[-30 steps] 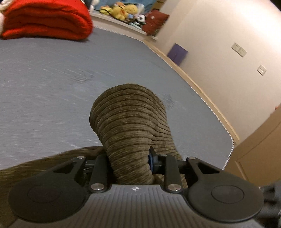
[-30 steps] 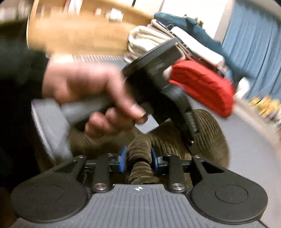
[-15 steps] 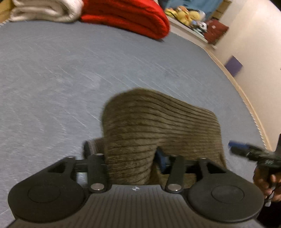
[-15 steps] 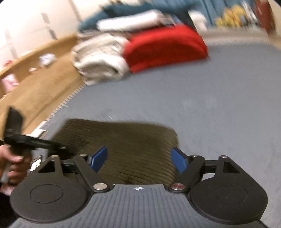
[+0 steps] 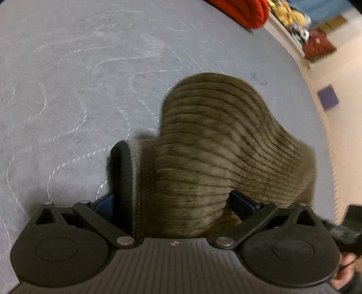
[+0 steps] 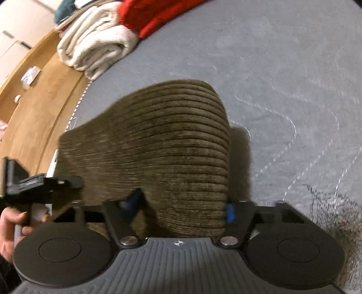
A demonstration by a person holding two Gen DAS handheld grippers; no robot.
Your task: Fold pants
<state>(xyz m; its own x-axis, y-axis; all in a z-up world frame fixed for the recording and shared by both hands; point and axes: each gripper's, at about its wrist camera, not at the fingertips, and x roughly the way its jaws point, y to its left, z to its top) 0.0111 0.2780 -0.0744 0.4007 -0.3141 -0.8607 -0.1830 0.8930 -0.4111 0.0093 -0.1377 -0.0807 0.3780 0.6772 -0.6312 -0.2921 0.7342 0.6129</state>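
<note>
We see the pants (image 5: 217, 144), olive-brown corduroy, bunched in a folded hump on the grey quilted bed (image 5: 67, 79), near its edge. In the left wrist view the cloth rises right in front of the camera, with a dark-lined hem or waistband edge (image 5: 121, 171) standing upright at its left side.

Left tongs (image 5: 174, 203): jaws spread wide, blue pads on both sides of the cloth, which fills the gap between them. We cannot tell for sure if the pads press it; it looks loose. Right tongs (image 6: 181, 205): also spread wide, the corduroy hump sits between the blue pads, left pad motion-blurred, so contact is unclear.

In the right wrist view we see the other gripper body at the far left, held by the left hand (image 6: 11, 228), just beside the pants. In the left wrist view a bit of the right hand (image 5: 346, 269) shows at the lower right corner.

Further out: red folded blanket (image 6: 158, 15) and cream folded blanket (image 6: 95, 47) at the far end of the bed, touching each other. Wooden bed frame (image 6: 38, 108) along the edge. Stuffed toys (image 5: 287, 13) on a ledge past the bed, purple square (image 5: 328, 97) on the wall.
</note>
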